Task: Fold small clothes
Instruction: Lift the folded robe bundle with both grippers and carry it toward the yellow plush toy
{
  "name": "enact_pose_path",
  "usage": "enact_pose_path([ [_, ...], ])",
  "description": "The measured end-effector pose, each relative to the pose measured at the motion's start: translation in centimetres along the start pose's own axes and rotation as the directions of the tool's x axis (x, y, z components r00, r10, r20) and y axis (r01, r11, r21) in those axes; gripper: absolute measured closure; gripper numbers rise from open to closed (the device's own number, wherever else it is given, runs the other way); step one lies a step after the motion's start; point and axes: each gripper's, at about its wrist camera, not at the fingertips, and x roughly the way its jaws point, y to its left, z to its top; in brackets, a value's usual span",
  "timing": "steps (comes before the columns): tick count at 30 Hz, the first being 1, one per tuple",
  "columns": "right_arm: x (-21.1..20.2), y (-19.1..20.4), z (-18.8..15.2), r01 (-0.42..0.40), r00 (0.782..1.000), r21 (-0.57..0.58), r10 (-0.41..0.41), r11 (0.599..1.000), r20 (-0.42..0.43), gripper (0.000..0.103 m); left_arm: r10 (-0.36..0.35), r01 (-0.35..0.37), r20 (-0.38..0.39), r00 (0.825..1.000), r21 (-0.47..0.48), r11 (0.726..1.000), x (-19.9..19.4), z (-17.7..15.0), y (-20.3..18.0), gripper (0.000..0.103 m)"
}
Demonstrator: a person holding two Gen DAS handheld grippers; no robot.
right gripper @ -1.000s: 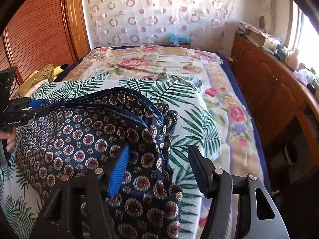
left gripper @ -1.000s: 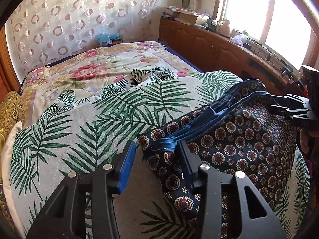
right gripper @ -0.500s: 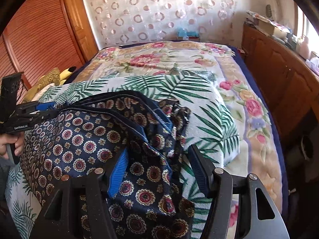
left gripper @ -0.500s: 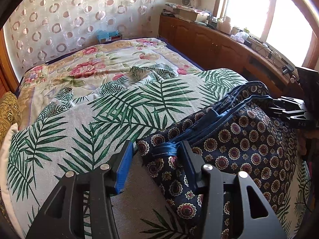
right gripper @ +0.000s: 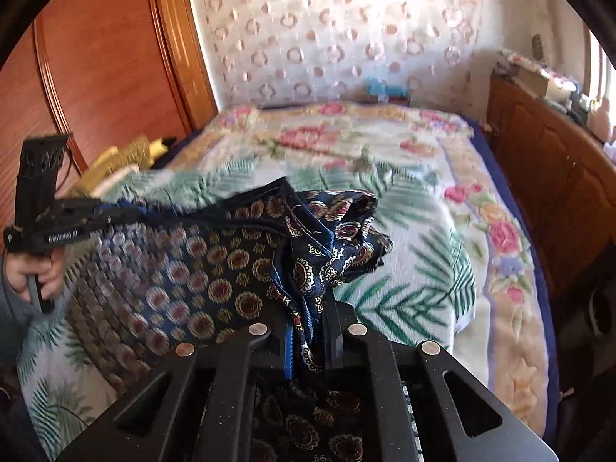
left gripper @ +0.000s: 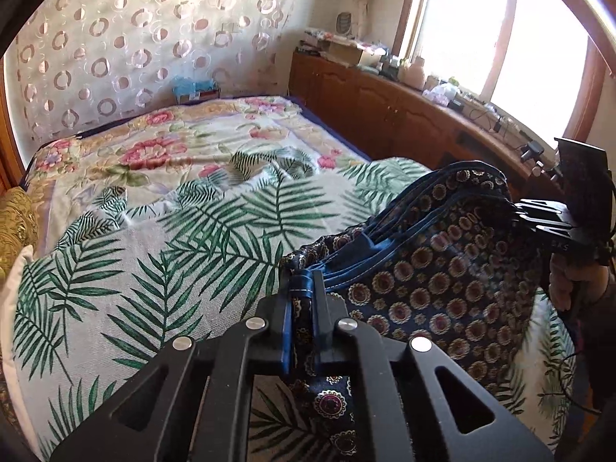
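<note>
Reading "GenRobot.AI" — left gripper (right gripper: 115,213) closing on patterned shorts (right gripper: 215,269).

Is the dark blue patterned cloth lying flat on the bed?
No, the dark blue patterned cloth is pinched at its edge by the right hand-held gripper and lifted in bunched folds above the palm-leaf blanket.

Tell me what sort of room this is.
A bedroom in a home, most likely. A bed with floral and palm-leaf covers fills the view, a pillow lies at its edge, and a wooden cabinet cluttered with household bits runs under the window.
</note>
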Motion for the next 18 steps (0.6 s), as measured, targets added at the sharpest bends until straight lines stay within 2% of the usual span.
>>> enact_pose_path([
  [7, -2.7, 2.8, 1.7, 0.021, 0.994, -0.048, -0.016, 0.999, 0.104, 0.093, -0.004, 0.006, 0.125, 0.992, -0.019, 1.0, -6.0, 0.2, 0.3, 0.095],
  [12, -2.3, 5.3, 3.4, -0.01, 0.991, -0.115, 0.025, 0.993, 0.128, 0.093, 0.044, -0.037, 0.19, 0.981, -0.043, 0.998, -9.7, -0.3, 1.9, 0.095],
  [18, -0.4, 9.6, 6.3, -0.06, 0.987, -0.237, 0.093, 0.97, 0.134, 0.094, 0.135, -0.115, 0.245, 0.96, -0.095, 0.989, -14.0, -1.3, 5.0, 0.095],
])
